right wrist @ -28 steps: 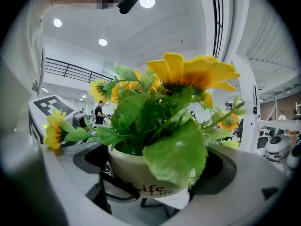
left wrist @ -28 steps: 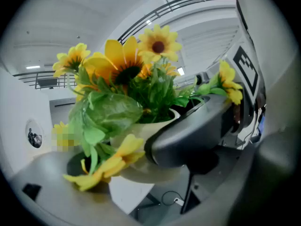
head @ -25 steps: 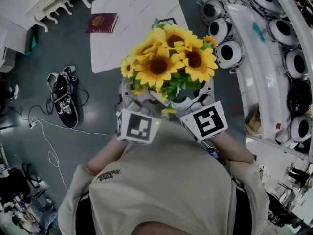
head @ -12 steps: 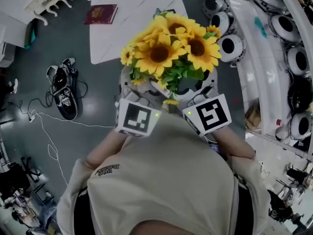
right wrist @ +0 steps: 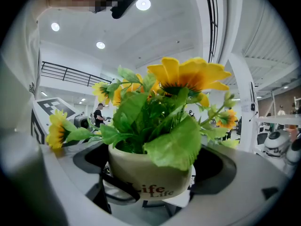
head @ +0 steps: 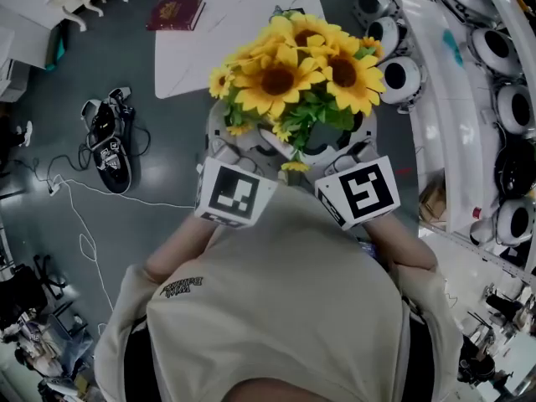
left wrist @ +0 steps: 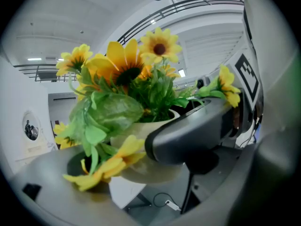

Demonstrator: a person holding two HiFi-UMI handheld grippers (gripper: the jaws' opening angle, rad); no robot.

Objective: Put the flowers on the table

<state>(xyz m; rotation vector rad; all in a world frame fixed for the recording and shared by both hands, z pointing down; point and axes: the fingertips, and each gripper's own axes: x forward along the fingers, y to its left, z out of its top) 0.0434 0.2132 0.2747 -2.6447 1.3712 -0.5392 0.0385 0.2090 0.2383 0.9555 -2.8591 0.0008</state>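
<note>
Sunflowers [head: 293, 74], yellow artificial blooms with green leaves in a cream ceramic pot [right wrist: 148, 175] with red lettering, are in the air at chest height in front of the person in a beige shirt [head: 276, 308]. They are not on the table yet. The white marble-look table [head: 226, 23] lies ahead at the top of the head view, and the blooms overlap its near right corner from this angle. Change against a second ago: table, bouquet and both grippers all sit higher in the head view, by about the same amount. The bouquet's place against the table edge barely differs, so this reads as a head tilt or a small step mid-carry, with little ground gained. The grip looks the same. The left gripper [head: 228, 153] takes the pot from the left and the right gripper [head: 356, 153] from the right. Each pair of jaws is spread to the pot's width and pressed on its sides, and the pot stays upright. The dark red book [head: 176, 12] lies at the table's far left, well apart from the bouquet. Placing is still to do; free tabletop shows beside the book.
</note>
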